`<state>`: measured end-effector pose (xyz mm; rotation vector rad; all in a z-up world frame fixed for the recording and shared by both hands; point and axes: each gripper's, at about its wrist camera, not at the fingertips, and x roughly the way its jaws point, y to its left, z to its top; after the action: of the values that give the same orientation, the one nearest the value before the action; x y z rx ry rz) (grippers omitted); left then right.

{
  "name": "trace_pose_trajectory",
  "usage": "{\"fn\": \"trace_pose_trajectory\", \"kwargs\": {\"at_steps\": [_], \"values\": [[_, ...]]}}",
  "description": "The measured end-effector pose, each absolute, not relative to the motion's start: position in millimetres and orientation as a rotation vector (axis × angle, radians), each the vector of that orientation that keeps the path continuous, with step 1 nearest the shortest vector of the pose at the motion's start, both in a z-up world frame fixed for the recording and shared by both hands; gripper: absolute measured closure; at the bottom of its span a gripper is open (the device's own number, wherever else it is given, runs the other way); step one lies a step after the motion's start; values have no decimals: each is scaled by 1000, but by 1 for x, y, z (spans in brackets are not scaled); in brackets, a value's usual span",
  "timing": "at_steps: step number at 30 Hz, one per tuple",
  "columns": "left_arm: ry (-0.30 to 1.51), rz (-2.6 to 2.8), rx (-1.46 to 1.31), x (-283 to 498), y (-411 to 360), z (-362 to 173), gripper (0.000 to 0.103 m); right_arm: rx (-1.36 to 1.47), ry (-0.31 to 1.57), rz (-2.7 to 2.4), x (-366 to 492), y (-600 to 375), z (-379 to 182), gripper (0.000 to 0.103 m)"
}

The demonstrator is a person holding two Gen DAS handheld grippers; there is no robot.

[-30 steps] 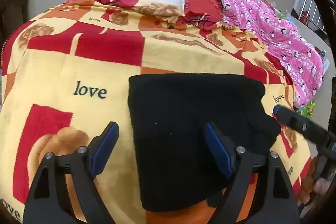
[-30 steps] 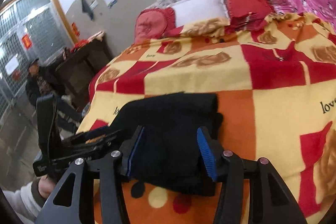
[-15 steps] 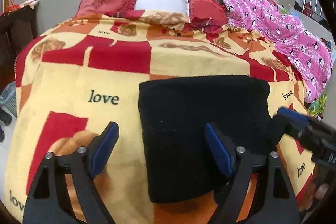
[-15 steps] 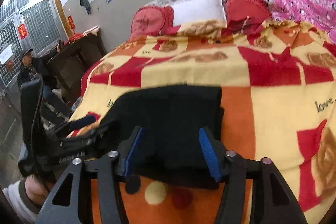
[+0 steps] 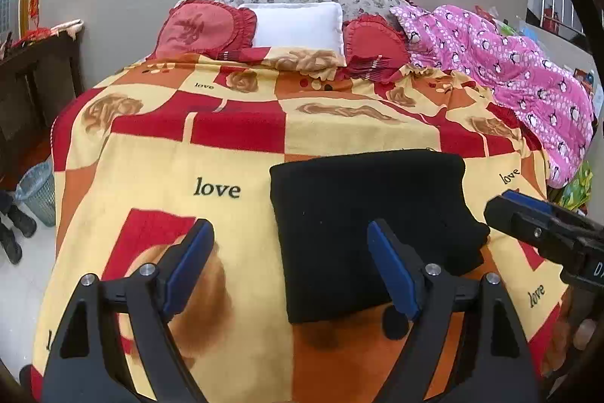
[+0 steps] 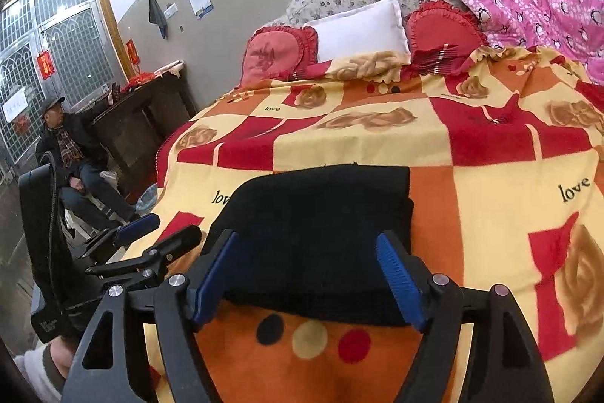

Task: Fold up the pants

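Note:
Black pants [image 5: 370, 210] lie folded into a compact rectangle on the patterned blanket [image 5: 196, 153] near the bed's front edge. My left gripper [image 5: 290, 270] is open and empty, held above the blanket just left of and in front of the pants. My right gripper [image 6: 305, 274] is open and empty, hovering at the near edge of the pants [image 6: 321, 225]. The right gripper shows at the right edge of the left wrist view [image 5: 543, 233]. The left gripper shows at the left of the right wrist view [image 6: 147, 244].
Red cushions [image 5: 204, 29] and a white pillow [image 5: 298, 25] lie at the bed head. A pink quilt [image 5: 521, 70] covers the right side. A dark wooden cabinet [image 6: 151, 108] and a seated man [image 6: 71, 153] are left of the bed; a bin [image 5: 37, 187] stands on the floor.
Both grippers have pulled back and risen away from the pants, which now look smaller and farther off. The folded pants have not moved. Both grippers stay open.

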<state>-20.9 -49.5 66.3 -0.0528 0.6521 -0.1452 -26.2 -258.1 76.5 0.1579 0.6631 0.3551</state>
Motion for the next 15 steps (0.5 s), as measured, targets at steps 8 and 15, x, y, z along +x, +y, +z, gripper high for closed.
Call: {"fn": "trace_pose_trajectory", "kwargs": {"at_steps": [8,15], "values": [[643,-136,-46,-35,-49,71,19,177,670,354,-42,-262,74,23],[621,-132,-27,-47,-50,77,19,193,673,353,-46,-262,75,23]]}}
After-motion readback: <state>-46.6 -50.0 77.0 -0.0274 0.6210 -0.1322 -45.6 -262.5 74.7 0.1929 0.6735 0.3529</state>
